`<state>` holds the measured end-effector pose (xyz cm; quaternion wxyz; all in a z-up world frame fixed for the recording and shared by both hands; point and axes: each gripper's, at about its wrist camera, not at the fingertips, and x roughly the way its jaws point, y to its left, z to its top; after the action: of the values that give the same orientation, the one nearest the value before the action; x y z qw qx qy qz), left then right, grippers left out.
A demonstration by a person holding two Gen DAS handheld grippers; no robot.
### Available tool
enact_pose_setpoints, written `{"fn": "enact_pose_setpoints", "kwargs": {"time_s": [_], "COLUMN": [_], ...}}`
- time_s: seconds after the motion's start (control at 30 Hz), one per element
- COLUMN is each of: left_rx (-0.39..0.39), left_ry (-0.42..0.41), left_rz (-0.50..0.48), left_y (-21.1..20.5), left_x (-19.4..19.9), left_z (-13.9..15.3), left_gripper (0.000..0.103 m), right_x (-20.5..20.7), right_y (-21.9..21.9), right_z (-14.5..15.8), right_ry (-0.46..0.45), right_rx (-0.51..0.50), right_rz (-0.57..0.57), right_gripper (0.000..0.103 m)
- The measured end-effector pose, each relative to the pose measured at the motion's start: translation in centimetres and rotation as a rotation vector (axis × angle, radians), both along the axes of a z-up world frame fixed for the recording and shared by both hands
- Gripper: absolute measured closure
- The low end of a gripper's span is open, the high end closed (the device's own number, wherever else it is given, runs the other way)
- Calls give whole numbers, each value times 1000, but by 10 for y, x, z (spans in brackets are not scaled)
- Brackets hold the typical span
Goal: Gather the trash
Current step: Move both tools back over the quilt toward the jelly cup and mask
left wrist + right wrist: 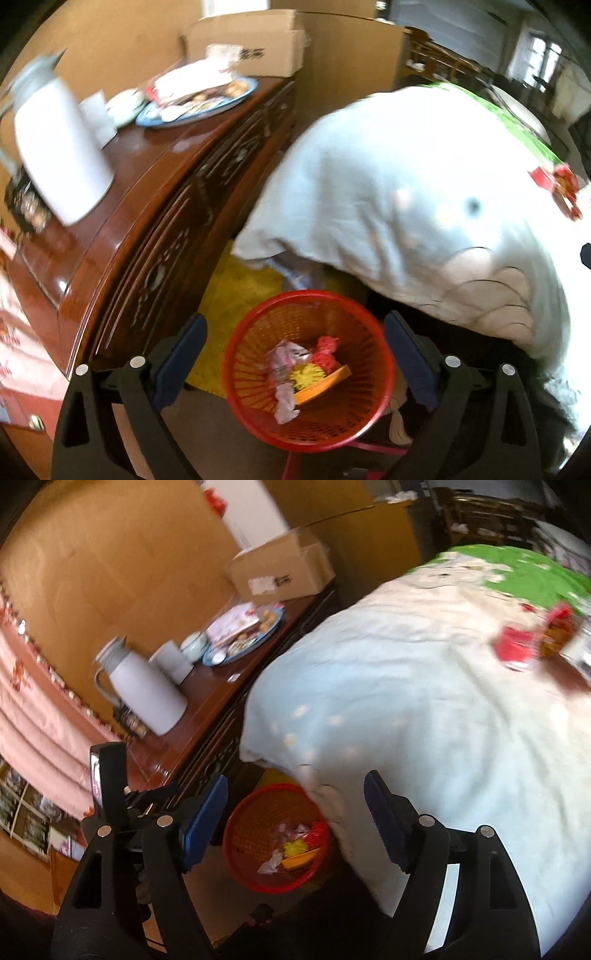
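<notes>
At the far left a pink curtain is seen, then a dark wooden cabinet on which a white thermos jug, a white cup, a blue plate of mixed items and a cardboard box are set in a row against a tan wall. On the floor between the cabinet and the bed a red basket is placed, and crumpled wrappers with red, yellow and orange scraps are already lying inside it. The left gripper is held wide above the basket with nothing between its fingers. The right gripper is likewise spread apart and empty, just above the basket's rim. A drop into the basket is judged to be finished, so the collecting step is between pieces. To the right a pale blue bedspread with a green patch is spread over the bed, and red wrappers are left on it near the far edge. The next move is judged to call for a reach across the bed and a closing on those thin, light pieces.
</notes>
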<state>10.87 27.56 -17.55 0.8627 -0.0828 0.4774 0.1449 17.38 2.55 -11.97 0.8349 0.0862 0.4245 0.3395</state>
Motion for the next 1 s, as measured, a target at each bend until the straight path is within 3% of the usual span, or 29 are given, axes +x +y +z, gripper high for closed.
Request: {"fn": "enact_pose_setpoints", "kwargs": {"time_s": [0.2, 0.4, 0.6, 0.77, 1.0], "left_rx": [44, 73, 151, 136, 151], "left_ry": [-3, -19, -82, -102, -96], "left_rz": [-132, -289, -424, -449, -438], "left_y": [-69, -150, -227, -257, -273], "left_x": [31, 81, 142, 194, 252], "left_z": [13, 20, 28, 30, 13], "left_gripper": [7, 6, 6, 6, 6], "right_x": [5, 12, 25, 42, 81], "right_y": [-86, -180, -258, -294, -304], "right_z": [-4, -14, -28, -35, -44], "right_ry": [-39, -91, -70, -64, -46], "right_rx": [4, -78, -111, -120, -159], "right_rz": [-191, -432, -636, -737, -753], "right_gripper": [26, 25, 25, 25, 25]}}
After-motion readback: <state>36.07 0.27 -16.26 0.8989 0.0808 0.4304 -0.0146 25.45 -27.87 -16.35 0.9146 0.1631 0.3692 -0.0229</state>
